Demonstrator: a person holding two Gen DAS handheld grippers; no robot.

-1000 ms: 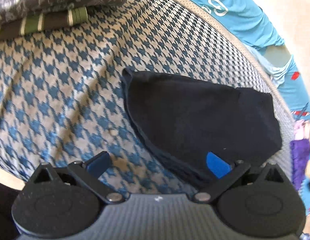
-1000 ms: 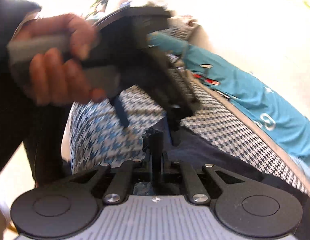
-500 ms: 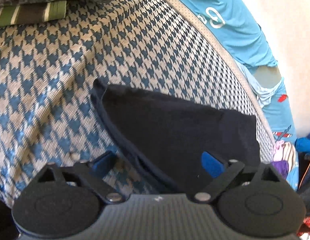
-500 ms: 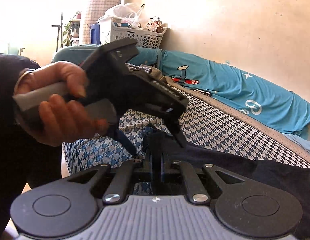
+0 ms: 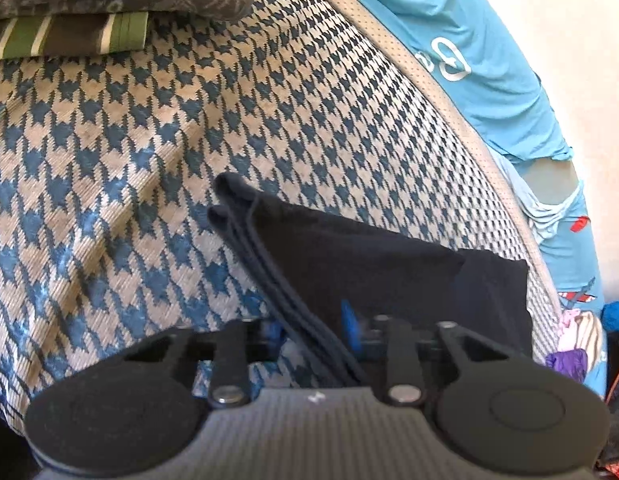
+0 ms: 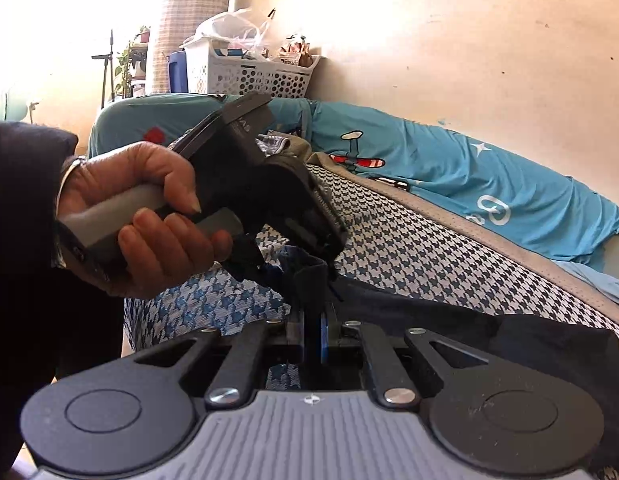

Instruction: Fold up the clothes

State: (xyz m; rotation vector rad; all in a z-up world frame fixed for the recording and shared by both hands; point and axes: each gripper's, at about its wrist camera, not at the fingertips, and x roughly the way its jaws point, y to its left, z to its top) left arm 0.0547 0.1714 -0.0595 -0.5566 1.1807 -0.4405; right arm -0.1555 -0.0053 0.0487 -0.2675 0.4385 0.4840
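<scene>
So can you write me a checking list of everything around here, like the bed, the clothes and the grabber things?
Surface: houndstooth cover, wrinkled.
Job's things: dark garment, folded, layered edge showing; folded pile at the far corner.
Clutter: teal sheet along the wall.
Grippers: left gripper has just closed on the garment's edge; right gripper shut on the garment; a hand holds the left one.
Cables: nothing seen.
Surroundings: white basket, plant, bright wall.

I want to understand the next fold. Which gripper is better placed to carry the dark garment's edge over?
Probably left: the left gripper has just closed on the dark garment's layered edge, with houndstooth cover ahead. The right gripper pinches its near end.
</scene>
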